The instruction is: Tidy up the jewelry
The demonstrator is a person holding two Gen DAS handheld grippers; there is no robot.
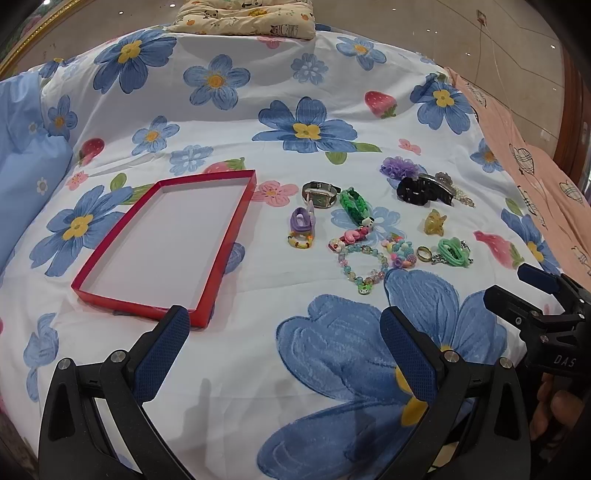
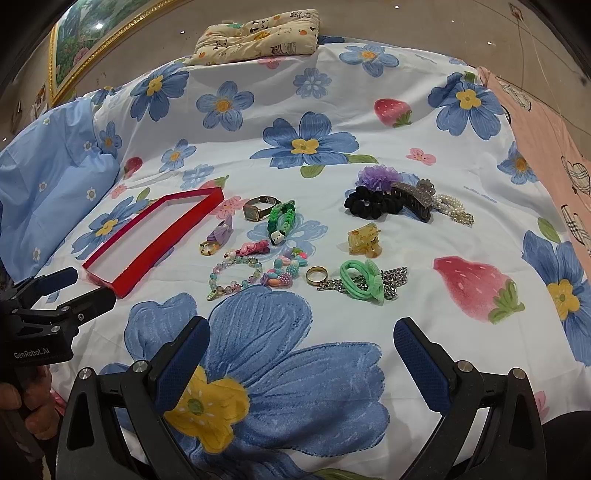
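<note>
A shallow red box (image 1: 236, 216) (image 2: 192, 214) lies empty on the flowered bedsheet, left of the jewelry. To its right lie a watch (image 1: 320, 195) (image 2: 258, 208), a green woven bracelet (image 1: 354, 206) (image 2: 280, 221), a beaded bracelet (image 1: 356, 264) (image 2: 232, 275), a gold ring (image 1: 424, 253) (image 2: 316, 275), a green hair tie (image 1: 452, 252) (image 2: 360, 282), a yellow claw clip (image 1: 435, 221) (image 2: 364, 240) and a black scrunchie (image 1: 417, 190) (image 2: 369, 203). My left gripper (image 1: 284, 323) (image 2: 85, 284) hovers open near the box's front corner. My right gripper (image 2: 301, 332) (image 1: 517, 284) stands open, short of the ring and hair tie. Both hold nothing.
A purple flower hair piece (image 2: 376, 175), a dark claw clip (image 2: 413, 197) and a pearl strand (image 2: 456, 210) lie behind the scrunchie. A panda-print pillow (image 2: 258, 35) sits at the bed's far end. Blue bedding (image 2: 48, 166) rises on the left, a pink sheet (image 2: 546, 140) on the right.
</note>
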